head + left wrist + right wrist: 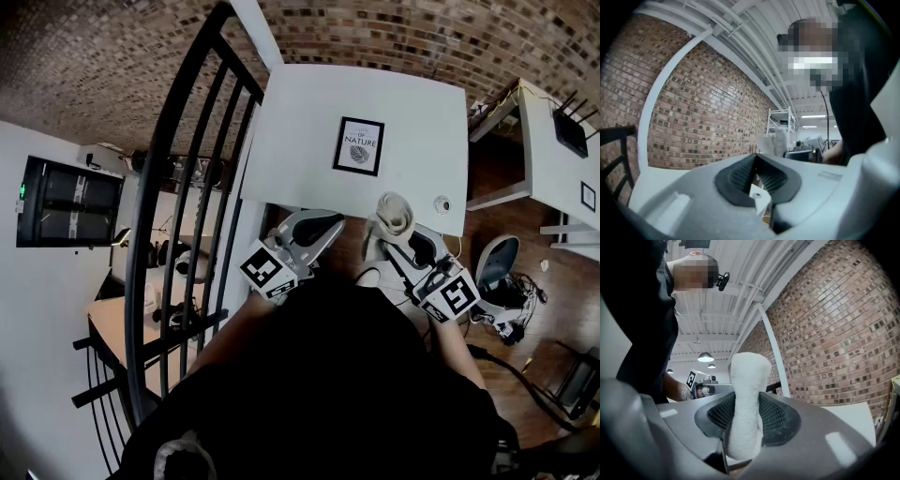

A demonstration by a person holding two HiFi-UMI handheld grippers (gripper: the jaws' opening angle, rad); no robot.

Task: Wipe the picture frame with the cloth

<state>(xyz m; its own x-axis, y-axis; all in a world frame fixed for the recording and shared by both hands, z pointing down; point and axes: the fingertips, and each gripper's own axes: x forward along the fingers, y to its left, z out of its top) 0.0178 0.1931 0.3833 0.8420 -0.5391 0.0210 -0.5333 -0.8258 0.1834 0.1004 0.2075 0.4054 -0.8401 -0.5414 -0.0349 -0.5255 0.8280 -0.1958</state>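
Railing (187,187): black, curved, with upright bars, left of the table, running from near to far.
Dark window (70,202): set in a white wall, well left of the table, beyond the railing.
Table (300,112): white, plain top, far edge against the brick wall.
Brick wall (394,33): brown and red, behind the table, also filling the background of both gripper views.
Left gripper (330,225): over the near edge of the table, left of centre. Jaws together in the left gripper view (755,158), nothing between the black ribbed pads.
Picture frame (359,145): black, white print with a leaf and lettering, on the table near the middle, well apart from both grippers.
Cloth (394,214): white, bunched, at the near edge of the table, right of centre. Shown as an upright roll in the right gripper view (746,404).
Right gripper (405,234): just off the near edge of the table, clamped on the cloth, pads pressing both its sides (747,399).
Small round thing (442,203): on the table near its right front corner, too small to tell.
Wooden floor (525,234): brown, right of the table.
Second white surface (553,178): right of the table across the floor, a black box with antennas (570,129) on it.
Ceiling (722,310): white beams and hanging lamps, seen in the right gripper view.
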